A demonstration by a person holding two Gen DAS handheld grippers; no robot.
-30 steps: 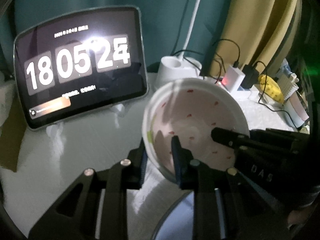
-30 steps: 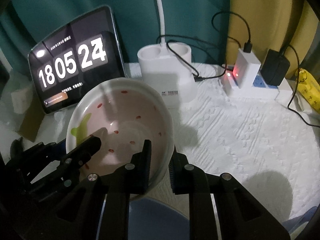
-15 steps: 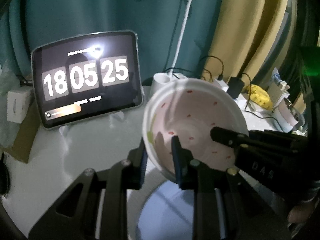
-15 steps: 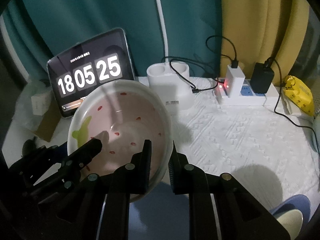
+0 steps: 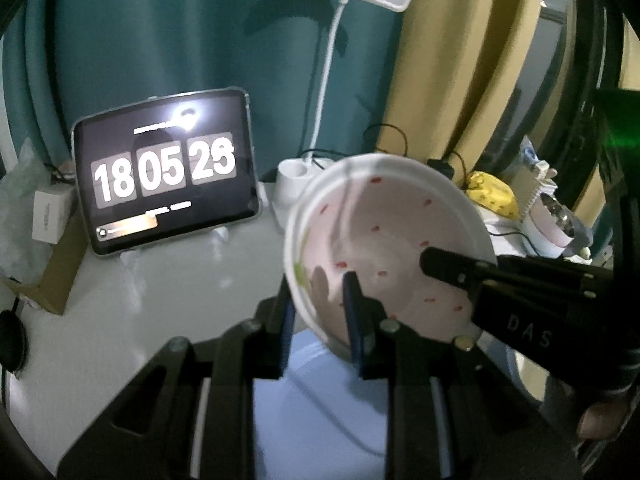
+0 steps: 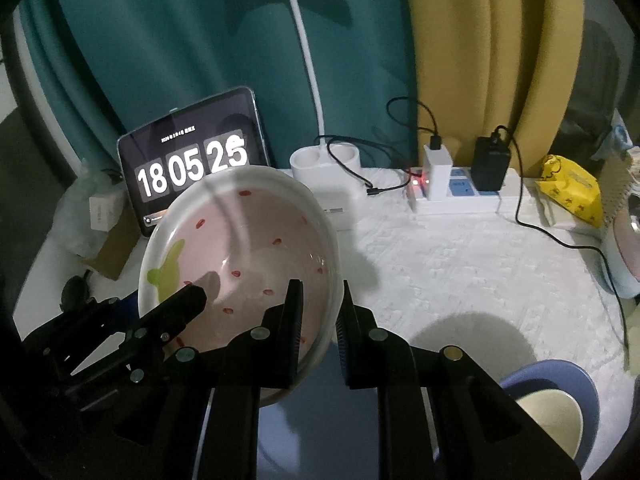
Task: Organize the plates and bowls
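Each claw is clamped on the rim of the same bowl (image 5: pixel 384 248): the left claw (image 5: pixel 320 316) grips its left edge, the right claw (image 6: pixel 318 320) its right edge, one finger inside and one outside. The pink bowl with red specks is held tilted above the surface (image 6: pixel 460 272). Below the claws lies a blue plate (image 5: pixel 320 396). To the right of the right claw sits a blue bowl (image 6: pixel 556 400). Beyond the held bowl stand a tablet (image 5: pixel 164 176) showing a clock and a white lamp (image 6: pixel 316 100).
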